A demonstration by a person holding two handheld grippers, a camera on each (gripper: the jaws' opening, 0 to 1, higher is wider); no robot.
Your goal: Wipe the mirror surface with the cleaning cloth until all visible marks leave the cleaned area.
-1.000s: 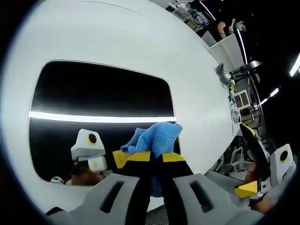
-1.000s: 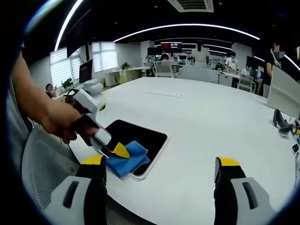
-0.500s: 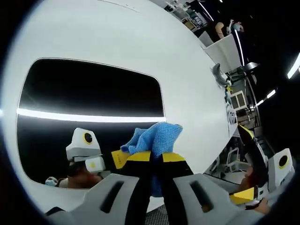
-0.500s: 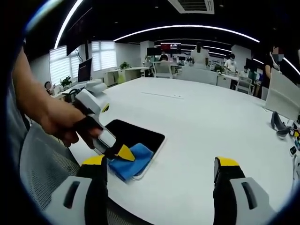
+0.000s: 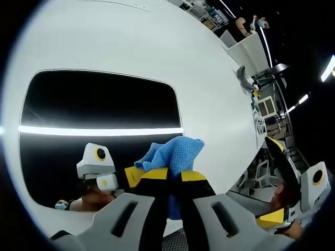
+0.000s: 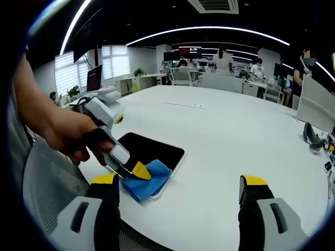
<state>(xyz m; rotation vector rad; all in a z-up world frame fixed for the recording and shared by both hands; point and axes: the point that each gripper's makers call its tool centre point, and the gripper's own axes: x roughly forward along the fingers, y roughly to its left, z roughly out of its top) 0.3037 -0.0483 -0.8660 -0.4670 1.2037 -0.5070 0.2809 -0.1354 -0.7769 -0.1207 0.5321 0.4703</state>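
While pinched between the left gripper's (image 5: 174,175) jaws, cloth (image 5: 172,152) bunches up just past the yellow tips, blue, pressed onto the near-right corner of the mirror (image 5: 99,104). Jaws closed tight on it, cloth tail running down between them. Mirror lies flat on the white worktop (image 5: 157,47), dark, rounded corners, reflecting a bright light strip and the gripper itself. No marks that can be made out on the glass.

Seen from the right gripper view: left gripper (image 6: 137,171) held in a hand (image 6: 65,136), tips down on the cloth (image 6: 148,178) at the mirror's (image 6: 152,149) near corner, close to the worktop (image 6: 235,136) edge. Cloth overlaps the mirror rim there. Right gripper (image 6: 178,191) jaws spread wide apart, nothing between them, hovering above the worktop edge, right of the cloth and apart from it. Same gripper also at the right edge of the left gripper view (image 5: 280,183), well apart from the mirror.

Mesh chair back (image 6: 44,193) under the hand. Small dark thing (image 6: 312,137) far right on the worktop, too small to tell. Office desks and people in the background. No containers to report.
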